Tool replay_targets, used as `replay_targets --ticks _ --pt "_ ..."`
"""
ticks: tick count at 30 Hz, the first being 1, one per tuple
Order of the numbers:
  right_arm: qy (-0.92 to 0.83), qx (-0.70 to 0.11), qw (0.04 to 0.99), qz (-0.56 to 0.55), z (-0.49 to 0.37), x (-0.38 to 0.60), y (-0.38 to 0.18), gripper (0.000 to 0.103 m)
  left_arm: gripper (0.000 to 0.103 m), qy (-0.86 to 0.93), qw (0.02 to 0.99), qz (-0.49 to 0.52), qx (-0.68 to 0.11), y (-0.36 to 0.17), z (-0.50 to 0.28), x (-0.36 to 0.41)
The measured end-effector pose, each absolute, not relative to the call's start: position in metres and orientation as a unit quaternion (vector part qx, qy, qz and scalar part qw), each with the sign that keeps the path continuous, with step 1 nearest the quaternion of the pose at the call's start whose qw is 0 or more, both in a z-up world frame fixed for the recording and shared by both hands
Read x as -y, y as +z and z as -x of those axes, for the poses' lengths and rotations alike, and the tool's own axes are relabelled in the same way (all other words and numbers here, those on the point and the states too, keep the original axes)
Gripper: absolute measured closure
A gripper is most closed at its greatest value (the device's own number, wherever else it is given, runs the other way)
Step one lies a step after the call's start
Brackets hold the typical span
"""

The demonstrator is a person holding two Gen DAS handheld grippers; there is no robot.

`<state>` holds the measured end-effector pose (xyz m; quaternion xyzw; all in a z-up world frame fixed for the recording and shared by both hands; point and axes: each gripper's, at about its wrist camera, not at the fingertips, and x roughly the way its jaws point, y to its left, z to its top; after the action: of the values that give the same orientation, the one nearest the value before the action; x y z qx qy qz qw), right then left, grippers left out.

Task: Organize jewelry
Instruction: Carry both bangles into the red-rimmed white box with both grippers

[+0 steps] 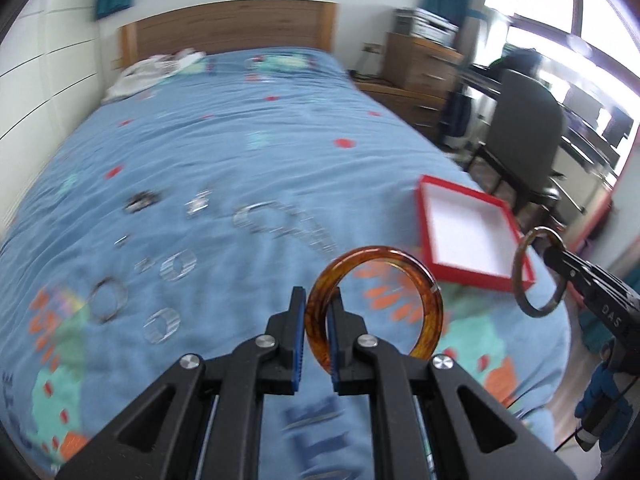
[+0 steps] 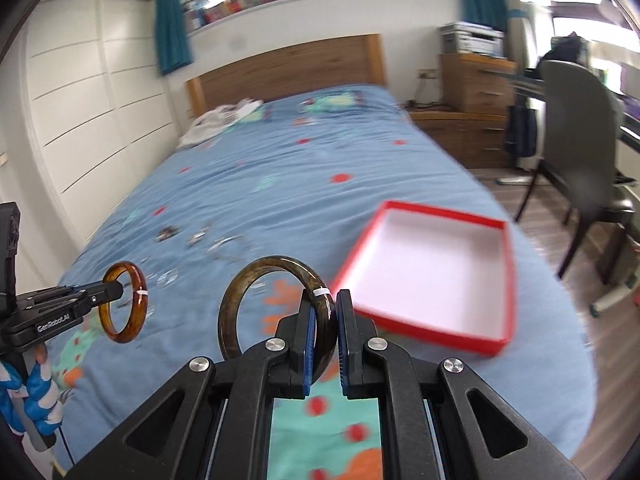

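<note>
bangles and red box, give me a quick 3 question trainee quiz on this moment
1. True or false: the red box already holds a bangle.
2. Which gripper holds the amber bangle? A) left gripper B) right gripper
3. Fill in: the dark brown bangle is held ____ the blue bedspread, not resting on it.

Key: 1 false, its white inside shows bare. 2 A; its jaws clamp the rim. 3 above.

blue bedspread (image 1: 240, 128) | wooden headboard (image 2: 288, 68) | dark chair (image 2: 580, 128) | wooden drawers (image 2: 476, 80)
</note>
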<state>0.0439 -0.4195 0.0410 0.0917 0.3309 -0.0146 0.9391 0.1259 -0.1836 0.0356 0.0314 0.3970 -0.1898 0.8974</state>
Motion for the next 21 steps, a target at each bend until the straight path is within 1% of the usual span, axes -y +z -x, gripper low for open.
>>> replay_targets --ticks 5,10,16,21 --pt "-0.059 -0.335 0.935 -0.094 -0.068 0.478 0.033 0.093 0.094 -0.238 0.885 -0.056 -0.396 0.034 -0.153 0.261" --pt "-0.079 -0.344 0.931 -0.097 -0.095 0.522 0.016 0.093 0.094 -0.278 0.867 -0.084 -0.404 0.011 -0.183 0.341" --pt "-0.089 -0.358 0.925 -0.095 -0.12 0.561 -0.009 0.093 0.094 -0.298 0.849 -0.109 -0.422 -0.023 -0.208 0.398" --pt "-0.087 -0.376 0.918 -0.088 -0.138 0.578 -0.03 0.093 0.094 -0.302 0.84 -0.129 -0.431 -0.047 -0.219 0.42"
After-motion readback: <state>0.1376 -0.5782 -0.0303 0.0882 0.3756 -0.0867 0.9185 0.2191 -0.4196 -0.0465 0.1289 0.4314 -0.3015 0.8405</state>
